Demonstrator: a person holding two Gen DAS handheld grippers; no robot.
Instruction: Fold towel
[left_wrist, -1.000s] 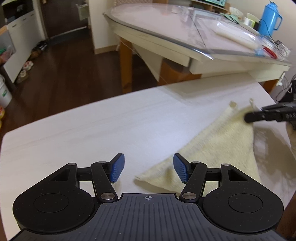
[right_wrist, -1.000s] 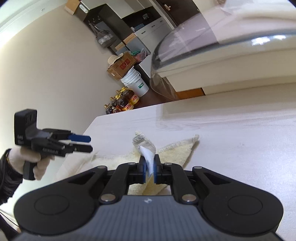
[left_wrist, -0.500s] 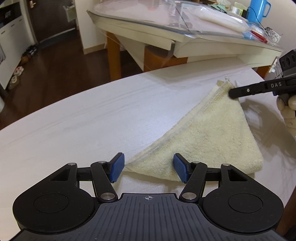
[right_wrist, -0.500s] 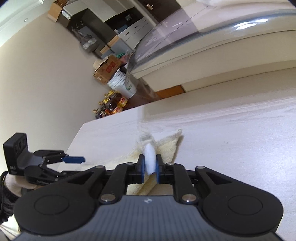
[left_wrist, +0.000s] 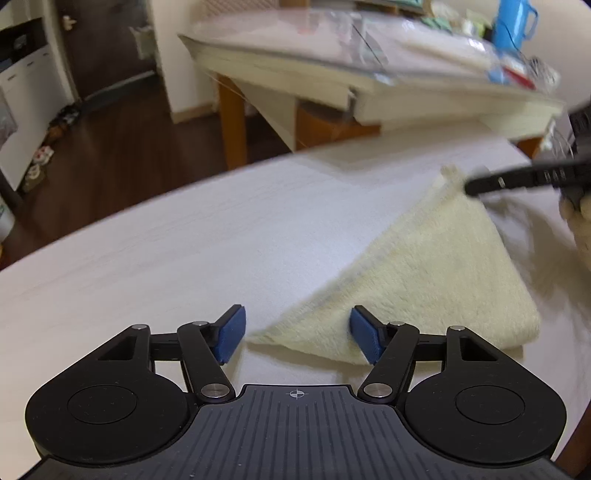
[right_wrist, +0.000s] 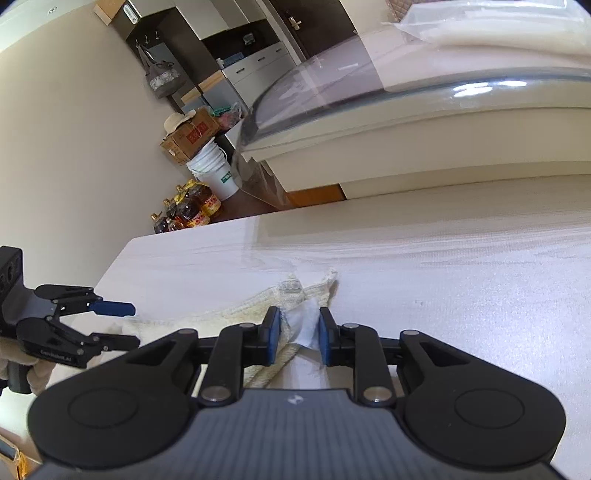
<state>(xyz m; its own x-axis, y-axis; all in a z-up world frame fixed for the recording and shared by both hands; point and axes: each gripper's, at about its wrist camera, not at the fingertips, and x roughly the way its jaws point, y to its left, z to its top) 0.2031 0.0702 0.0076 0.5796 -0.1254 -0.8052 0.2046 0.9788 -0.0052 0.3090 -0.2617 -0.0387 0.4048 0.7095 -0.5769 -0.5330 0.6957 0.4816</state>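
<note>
A pale yellow towel (left_wrist: 436, 273) lies folded into a triangle on the white table (left_wrist: 184, 251). My left gripper (left_wrist: 297, 334) is open and empty, its blue pads on either side of the towel's near corner. My right gripper (right_wrist: 298, 334) has its jaws parted around the towel's far corners (right_wrist: 314, 286) and white label (right_wrist: 304, 323), which lie loose between the pads. In the left wrist view the right gripper (left_wrist: 476, 184) shows at the towel's far tip. In the right wrist view the left gripper (right_wrist: 122, 325) shows open at the left.
A second table with a glass top (left_wrist: 332, 48) stands beyond the white one, with a blue jug (left_wrist: 511, 18) on it. Dark floor lies past the table's left edge. A white bucket (right_wrist: 214, 173), a box and oil bottles (right_wrist: 188, 210) stand by the wall.
My right gripper has opened and let go of the towel's corners, which now rest on the table. My left gripper stays open at the near corner.
</note>
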